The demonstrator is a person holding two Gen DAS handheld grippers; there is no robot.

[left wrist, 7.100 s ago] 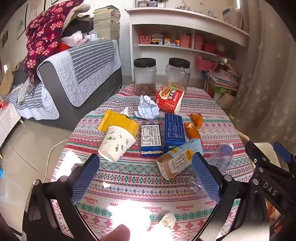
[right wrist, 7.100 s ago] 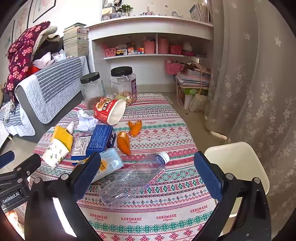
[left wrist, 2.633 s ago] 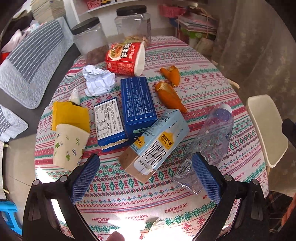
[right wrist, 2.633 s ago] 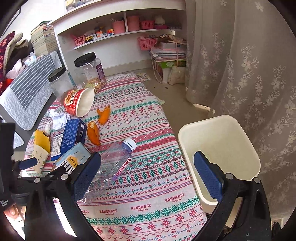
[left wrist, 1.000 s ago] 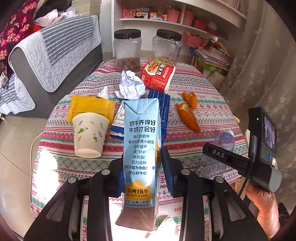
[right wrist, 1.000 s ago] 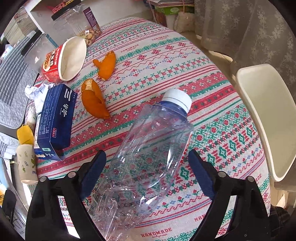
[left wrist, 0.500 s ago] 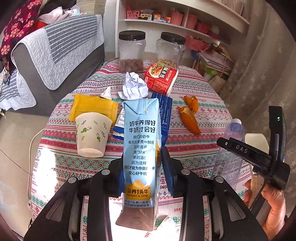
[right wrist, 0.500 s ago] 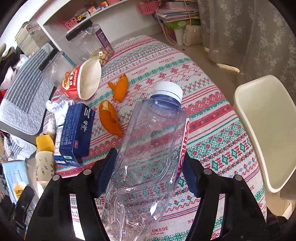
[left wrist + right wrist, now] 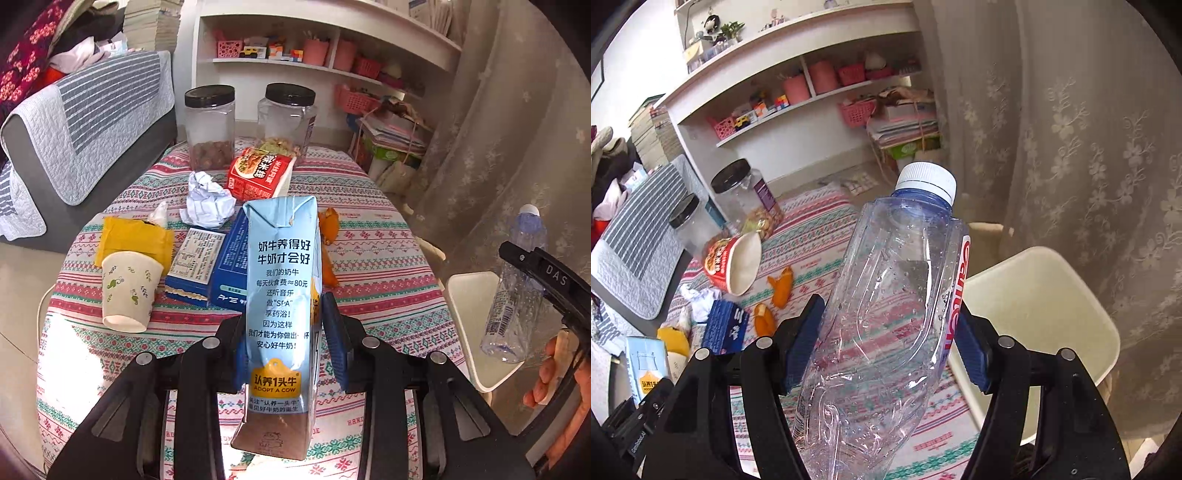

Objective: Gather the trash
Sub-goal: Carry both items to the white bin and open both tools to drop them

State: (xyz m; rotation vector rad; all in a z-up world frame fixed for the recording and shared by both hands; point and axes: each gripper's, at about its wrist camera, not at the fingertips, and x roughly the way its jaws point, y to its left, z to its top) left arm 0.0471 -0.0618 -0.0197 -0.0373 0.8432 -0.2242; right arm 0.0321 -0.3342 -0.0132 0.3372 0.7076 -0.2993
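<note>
My left gripper (image 9: 291, 341) is shut on a light-blue milk carton (image 9: 282, 280) and holds it upright above the near edge of the round table (image 9: 376, 236). My right gripper (image 9: 886, 343) is shut on a crushed clear plastic bottle (image 9: 894, 295) with a white cap, lifted off the table beside the cream bin (image 9: 1034, 317). The bottle also shows in the left wrist view (image 9: 517, 288). On the table lie a paper cup (image 9: 129, 291), a yellow wrapper (image 9: 133, 236), blue boxes (image 9: 221, 269), crumpled paper (image 9: 208, 203), a red noodle cup (image 9: 258, 173) and orange peel (image 9: 328, 229).
Two black-lidded jars (image 9: 210, 125) stand at the table's far edge. A cream bin (image 9: 476, 325) sits on the floor right of the table. A sofa (image 9: 85, 122) is at left, shelves (image 9: 314, 62) behind, and a curtain (image 9: 1071, 129) at right.
My right gripper has raised the bottle off the table and tilted it more upright, swinging toward the bin. My left gripper still holds the carton and has barely moved.
</note>
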